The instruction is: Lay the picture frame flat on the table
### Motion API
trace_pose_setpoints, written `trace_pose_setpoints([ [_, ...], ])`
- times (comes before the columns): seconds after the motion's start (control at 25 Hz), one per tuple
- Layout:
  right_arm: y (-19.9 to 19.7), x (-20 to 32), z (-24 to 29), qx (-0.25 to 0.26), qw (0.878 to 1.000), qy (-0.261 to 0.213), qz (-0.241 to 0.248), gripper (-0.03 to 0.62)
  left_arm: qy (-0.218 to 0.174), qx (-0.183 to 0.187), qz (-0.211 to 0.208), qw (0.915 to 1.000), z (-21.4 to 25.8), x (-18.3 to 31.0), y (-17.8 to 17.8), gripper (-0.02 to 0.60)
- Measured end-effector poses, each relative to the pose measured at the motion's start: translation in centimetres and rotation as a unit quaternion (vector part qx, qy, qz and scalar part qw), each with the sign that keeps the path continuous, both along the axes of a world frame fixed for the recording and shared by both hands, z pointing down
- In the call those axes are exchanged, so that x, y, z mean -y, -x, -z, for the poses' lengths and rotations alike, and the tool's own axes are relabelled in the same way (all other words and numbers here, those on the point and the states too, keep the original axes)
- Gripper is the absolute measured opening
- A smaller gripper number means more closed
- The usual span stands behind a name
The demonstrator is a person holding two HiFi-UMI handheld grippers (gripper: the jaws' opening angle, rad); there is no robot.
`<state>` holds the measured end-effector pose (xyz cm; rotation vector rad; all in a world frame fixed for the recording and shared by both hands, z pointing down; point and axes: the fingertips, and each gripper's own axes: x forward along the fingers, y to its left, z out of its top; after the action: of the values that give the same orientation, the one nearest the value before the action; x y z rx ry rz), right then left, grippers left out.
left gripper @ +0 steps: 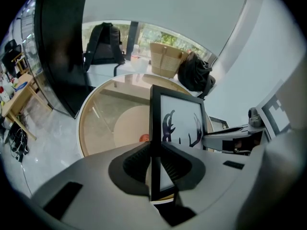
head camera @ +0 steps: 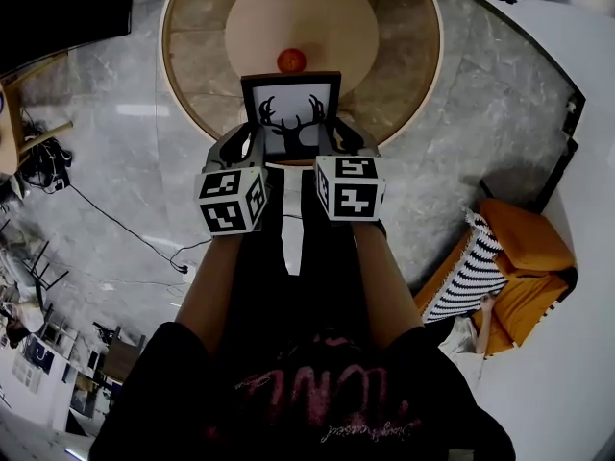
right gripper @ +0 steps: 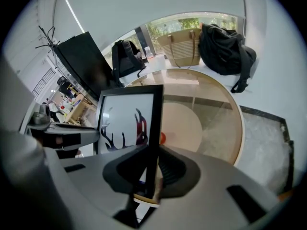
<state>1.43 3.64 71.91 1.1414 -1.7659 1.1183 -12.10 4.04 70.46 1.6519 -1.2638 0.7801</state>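
Note:
A black picture frame (head camera: 290, 111) with a white mat and a black antler print is held upright over the near rim of the round glass table (head camera: 192, 56). My left gripper (head camera: 245, 144) is shut on the frame's left edge (left gripper: 154, 128). My right gripper (head camera: 338, 138) is shut on the frame's right edge (right gripper: 154, 128). Both marker cubes face the head camera, level with each other. The frame's lower edge is hidden behind the grippers.
A small red ball (head camera: 291, 60) lies on the table's pale round centre, just behind the frame. A black backpack (right gripper: 225, 49) and a woven basket (right gripper: 184, 47) stand beyond the table. An orange seat with a striped cushion (head camera: 480, 267) is to the right on the floor.

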Motion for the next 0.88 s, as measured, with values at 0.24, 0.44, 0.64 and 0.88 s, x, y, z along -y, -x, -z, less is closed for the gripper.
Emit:
trace_pose_setpoints([
  [0.24,0.3,-0.7,-2.0,0.0,1.0,0.011,0.001,0.081,0.01,0.001,0.004,0.9999,-1.9,-0.7,0.3,0.072],
  [0.44,0.5,-1.2,-3.7,-0.002,1.0,0.019,0.002,0.081,0.02,0.001,0.005,0.9998,-3.8,-1.3,0.5,0.072],
  [0.64,0.2,-1.3,-5.0,-0.003,1.0,0.021,0.002,0.081,0.024,-0.002,0.005,0.9997,-5.2,-1.2,0.2,0.072],
  [0.88,0.3,-1.0,-5.9,-0.004,1.0,0.023,-0.003,0.081,0.029,-0.004,0.007,0.9995,-6.2,-1.0,0.3,0.072],
])
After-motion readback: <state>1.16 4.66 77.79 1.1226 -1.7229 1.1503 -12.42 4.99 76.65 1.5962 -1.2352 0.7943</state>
